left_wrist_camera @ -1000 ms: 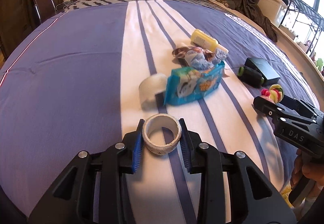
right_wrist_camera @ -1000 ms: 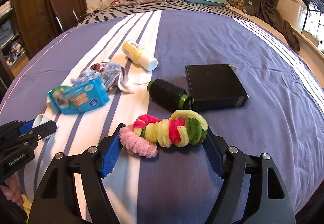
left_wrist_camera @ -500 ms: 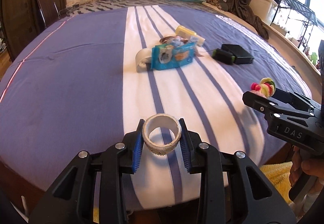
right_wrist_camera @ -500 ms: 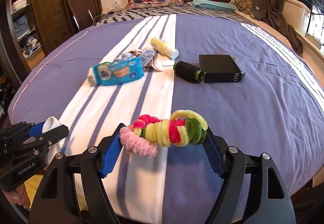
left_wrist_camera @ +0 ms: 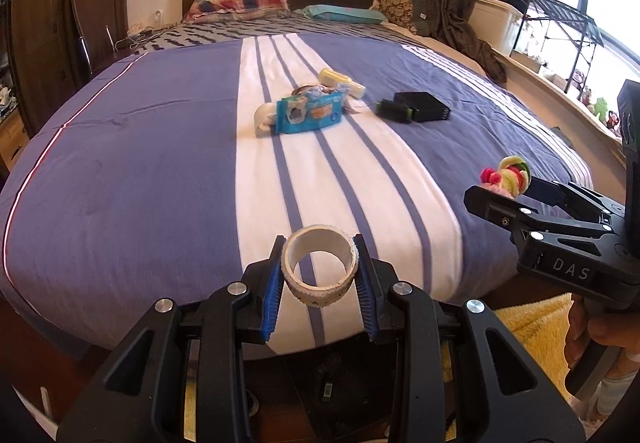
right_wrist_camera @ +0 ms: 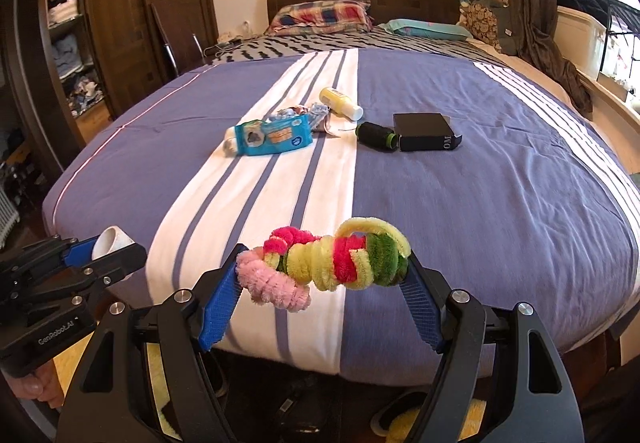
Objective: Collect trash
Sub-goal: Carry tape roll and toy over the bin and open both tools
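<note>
Two bits picked up so far, none binned yet — no bin in view. Left claw is clamped narrow on the tape roll, held over the foot of the bed. Right claw stands wide, pinching the twisted pipe-cleaner bundle end to end. Left on the bed, approx mid-way up: wipes pack, crumpled wrappers, yellow bottle, thread spool, black box — prob more trips needed.

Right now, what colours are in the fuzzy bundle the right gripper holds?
Pink, yellow and green fuzzy bundle; clearest in the right wrist view.
</note>
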Demonstrator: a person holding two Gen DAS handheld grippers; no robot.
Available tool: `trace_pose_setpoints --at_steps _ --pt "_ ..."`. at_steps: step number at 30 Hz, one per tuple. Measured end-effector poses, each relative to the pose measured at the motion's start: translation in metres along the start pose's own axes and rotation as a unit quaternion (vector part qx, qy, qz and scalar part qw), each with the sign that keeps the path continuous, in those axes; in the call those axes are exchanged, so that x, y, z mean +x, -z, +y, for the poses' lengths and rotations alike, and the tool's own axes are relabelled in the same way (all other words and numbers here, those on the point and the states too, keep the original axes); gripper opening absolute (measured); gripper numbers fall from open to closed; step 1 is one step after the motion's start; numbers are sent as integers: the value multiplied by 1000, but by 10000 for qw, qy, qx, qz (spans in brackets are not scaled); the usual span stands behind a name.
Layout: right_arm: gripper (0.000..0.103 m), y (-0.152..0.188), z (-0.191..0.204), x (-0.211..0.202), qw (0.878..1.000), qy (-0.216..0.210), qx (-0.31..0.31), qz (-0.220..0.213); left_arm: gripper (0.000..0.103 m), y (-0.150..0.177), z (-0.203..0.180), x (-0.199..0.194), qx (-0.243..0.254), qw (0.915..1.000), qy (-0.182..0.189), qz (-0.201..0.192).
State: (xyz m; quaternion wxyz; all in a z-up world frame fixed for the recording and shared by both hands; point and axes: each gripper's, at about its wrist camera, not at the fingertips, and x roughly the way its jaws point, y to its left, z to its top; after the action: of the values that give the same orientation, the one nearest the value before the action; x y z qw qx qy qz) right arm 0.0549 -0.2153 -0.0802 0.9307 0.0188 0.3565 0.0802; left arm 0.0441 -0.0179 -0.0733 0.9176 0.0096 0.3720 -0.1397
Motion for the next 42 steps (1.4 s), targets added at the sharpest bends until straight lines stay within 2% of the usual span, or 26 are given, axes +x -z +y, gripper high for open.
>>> trace_pose_setpoints --at_steps 11,20,31,42 --pt "75 39 1 -12 9998 -86 -9 184 31 38 -11 -2 34 9995 156 276" --pt "75 80 0 8 9976 -133 -19 681 31 81 -12 24 5 9962 239 840" --pt "75 129 -4 43 9904 -149 123 1370 31 132 -15 72 17 9872 269 1573" --pt "75 161 -11 81 9737 -583 661 2102 31 166 -5 107 -219 9728 627 2219"
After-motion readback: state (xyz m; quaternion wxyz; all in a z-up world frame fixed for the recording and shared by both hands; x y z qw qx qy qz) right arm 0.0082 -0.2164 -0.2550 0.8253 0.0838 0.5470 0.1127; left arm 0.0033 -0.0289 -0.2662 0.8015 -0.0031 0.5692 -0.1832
